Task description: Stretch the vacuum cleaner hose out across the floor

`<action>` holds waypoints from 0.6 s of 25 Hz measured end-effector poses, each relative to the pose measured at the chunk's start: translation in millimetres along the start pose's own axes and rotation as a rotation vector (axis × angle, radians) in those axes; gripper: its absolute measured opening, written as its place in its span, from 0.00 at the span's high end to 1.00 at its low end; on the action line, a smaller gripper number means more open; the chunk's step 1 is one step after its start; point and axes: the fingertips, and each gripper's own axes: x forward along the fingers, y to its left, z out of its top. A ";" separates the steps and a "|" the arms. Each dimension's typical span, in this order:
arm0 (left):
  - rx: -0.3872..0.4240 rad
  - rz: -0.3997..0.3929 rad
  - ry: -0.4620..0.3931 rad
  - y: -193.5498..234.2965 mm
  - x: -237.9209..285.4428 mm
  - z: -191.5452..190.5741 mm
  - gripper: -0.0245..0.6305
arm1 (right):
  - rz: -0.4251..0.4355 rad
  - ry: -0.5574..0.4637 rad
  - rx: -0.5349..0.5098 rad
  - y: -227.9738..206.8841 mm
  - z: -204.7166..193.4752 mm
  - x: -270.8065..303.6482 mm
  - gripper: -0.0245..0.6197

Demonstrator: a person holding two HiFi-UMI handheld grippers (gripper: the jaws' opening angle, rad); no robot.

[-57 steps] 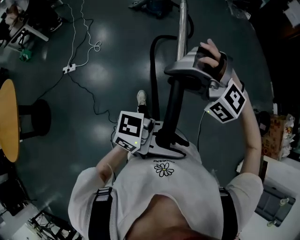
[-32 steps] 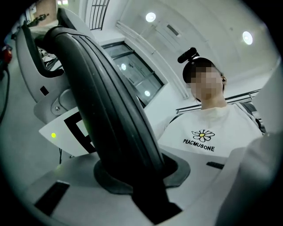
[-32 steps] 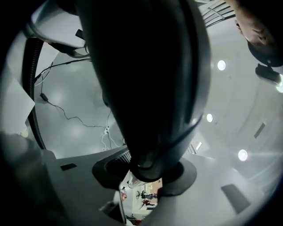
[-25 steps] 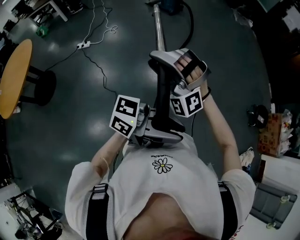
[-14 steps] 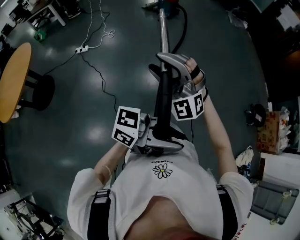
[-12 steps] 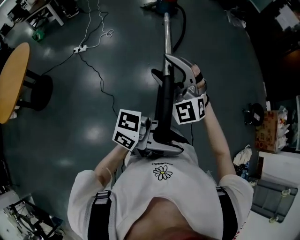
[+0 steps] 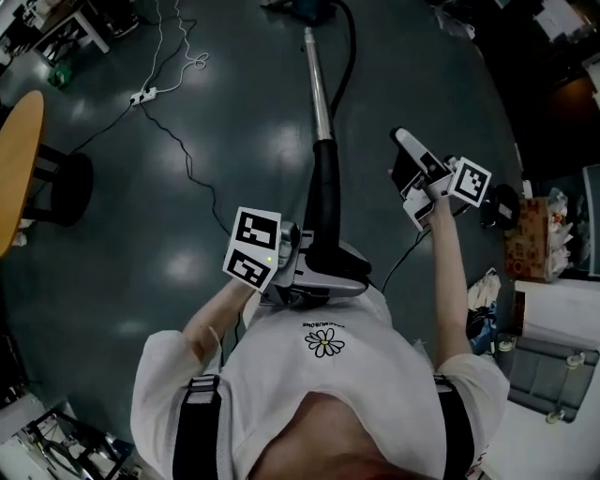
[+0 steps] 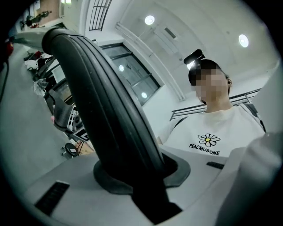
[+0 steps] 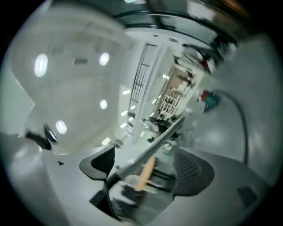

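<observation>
Vacuum cleaner hose [image 7: 323, 202]: stands as a thick black ribbed tube at the centre of the head view, rising from the lower centre to meet a metal wand [image 7: 316, 80] slanting on towards the top edge, with a dark vacuum body [image 7: 302, 7] partly in view there. Carries on as a thinner black curve just right of the wand, upper centre. Sits clenched at its lower end in the left tongs [image 7: 307, 267], close against the person's white T-shirt [image 7: 323, 375]. Fills the middle of the left gripper view, passing between the grey jaws and pressed from both sides.

Right tongs [image 7: 410, 173]: hang right of centre, well apart from the hose, released, jaws just now spreading wide with nothing between them. In the right gripper view, only the far, blurred wand beyond the gap.

Under it all, a dark glossy floor [image 7: 169, 309]. In the upper left, a white cable with a power strip [image 7: 141, 97] lying on the floor. At the left edge, a round yellow-brown top [image 7: 14, 159] on a dark base
</observation>
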 end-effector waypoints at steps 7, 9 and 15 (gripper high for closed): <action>0.081 0.037 0.153 3.9 86.7 -35.1 0.78 | 0.409 0.306 0.562 58.7 -35.0 4.2 0.30; 0.112 0.074 0.262 17.5 123.7 -54.1 0.78 | 0.524 0.420 0.603 90.8 -40.9 -17.2 0.30; 0.286 0.134 0.322 65.9 234.4 -93.9 0.77 | 0.518 0.455 0.243 142.2 -36.1 -111.6 0.44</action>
